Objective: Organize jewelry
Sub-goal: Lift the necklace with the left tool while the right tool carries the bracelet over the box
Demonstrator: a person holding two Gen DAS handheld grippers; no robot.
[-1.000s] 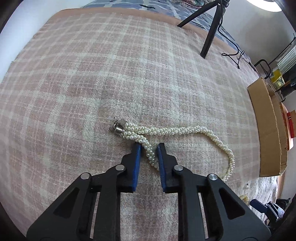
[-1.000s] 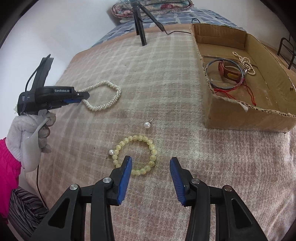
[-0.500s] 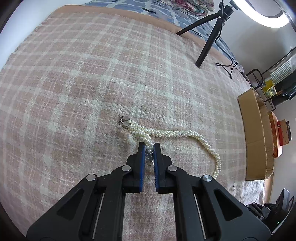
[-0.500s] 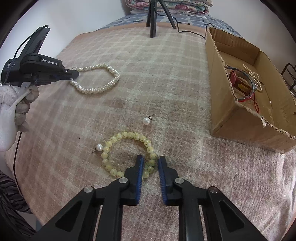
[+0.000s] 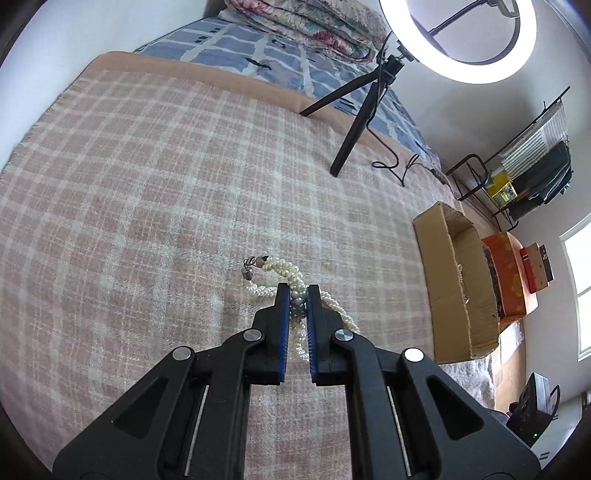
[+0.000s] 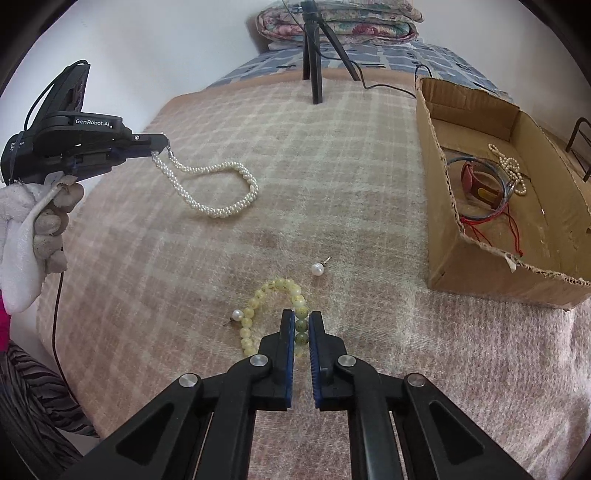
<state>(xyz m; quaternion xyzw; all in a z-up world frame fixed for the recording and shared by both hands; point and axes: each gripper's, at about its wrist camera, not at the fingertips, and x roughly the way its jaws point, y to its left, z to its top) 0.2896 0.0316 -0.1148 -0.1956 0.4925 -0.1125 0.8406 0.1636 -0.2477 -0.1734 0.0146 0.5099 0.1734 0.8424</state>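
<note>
Nearest, the right hand-held gripper (image 6: 301,325) pinches a yellow bead bracelet (image 6: 275,291) lying on the plaid blanket (image 6: 332,184), two pearl earrings (image 6: 317,268) beside it. Farther left, the left hand-held gripper (image 5: 298,301) clamps a twisted pearl necklace (image 5: 280,275), raising one end while its loop trails on the blanket. Beyond, to the right, a cardboard box (image 6: 476,254) holds bangles.

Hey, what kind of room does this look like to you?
Most likely a bedroom used for filming: the jewelry lies on a plaid blanket spread over a bed, folded quilts are stacked by the wall, and a ring light stands on a tripod.
</note>
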